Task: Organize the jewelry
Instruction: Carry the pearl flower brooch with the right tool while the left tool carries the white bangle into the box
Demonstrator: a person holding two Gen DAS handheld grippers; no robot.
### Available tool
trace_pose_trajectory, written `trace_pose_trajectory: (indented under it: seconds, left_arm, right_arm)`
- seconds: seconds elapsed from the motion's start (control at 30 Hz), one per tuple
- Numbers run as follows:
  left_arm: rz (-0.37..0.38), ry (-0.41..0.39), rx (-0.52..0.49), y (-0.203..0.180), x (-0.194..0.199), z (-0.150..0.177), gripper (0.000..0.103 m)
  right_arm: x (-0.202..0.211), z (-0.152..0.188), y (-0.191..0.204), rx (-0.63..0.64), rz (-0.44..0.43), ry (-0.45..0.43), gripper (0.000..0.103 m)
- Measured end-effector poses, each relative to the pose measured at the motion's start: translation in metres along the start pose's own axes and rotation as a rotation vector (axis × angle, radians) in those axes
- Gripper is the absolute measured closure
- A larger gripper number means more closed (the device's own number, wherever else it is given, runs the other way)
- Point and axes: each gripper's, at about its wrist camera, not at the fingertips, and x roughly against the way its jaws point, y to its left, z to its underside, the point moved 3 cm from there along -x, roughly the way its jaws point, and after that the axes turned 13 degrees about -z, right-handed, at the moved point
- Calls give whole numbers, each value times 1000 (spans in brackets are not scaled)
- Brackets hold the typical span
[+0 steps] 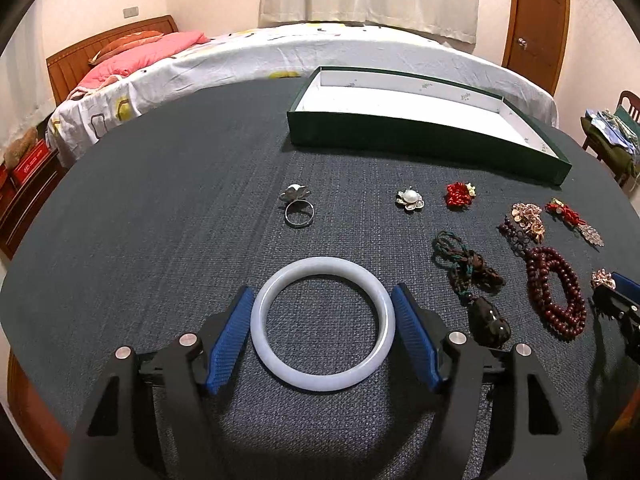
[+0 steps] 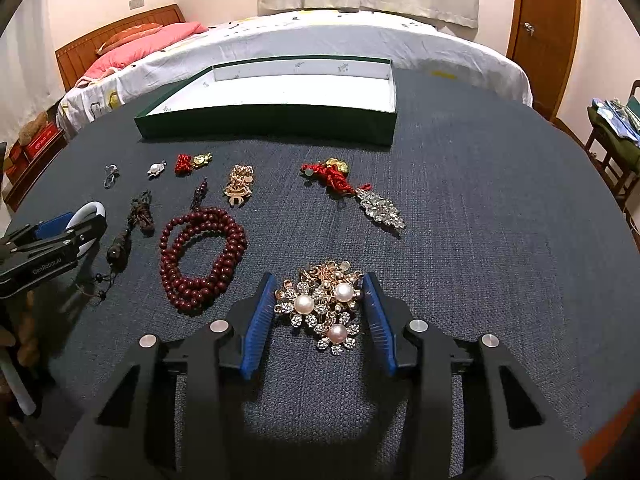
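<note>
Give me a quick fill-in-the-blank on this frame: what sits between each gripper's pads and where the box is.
1. Between the blue pads of the left gripper lies a pale white ____.
2. The pearl brooch between the right gripper pads carries ____ large pearls.
3. The green box at the far side of the table has a ____ interior.
4. The dark red bead strand lies on the ____.

Missing words: bangle; three; white; table
</note>
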Motion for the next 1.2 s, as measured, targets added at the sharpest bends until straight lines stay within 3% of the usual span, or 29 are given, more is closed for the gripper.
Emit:
trace_pose_trajectory:
  seconds: [0.33,0.67,0.97,1.2]
  left_arm:
    - [-11,-4,15,3,3,-2,35]
    - [-3,-78,31,6,29,-23,35]
    - [13,-193,35,4,61,-70,35]
    - [54,-255,6,-18,62,-112,35]
  right_arm:
    - [10,-7,3,9,-3,-35,60]
    - [40,-35,12,36,-17,-124,60]
    - [68,-82,12,52,-32,-245,60]
    - [66,-124,10,79,-32,-314,60]
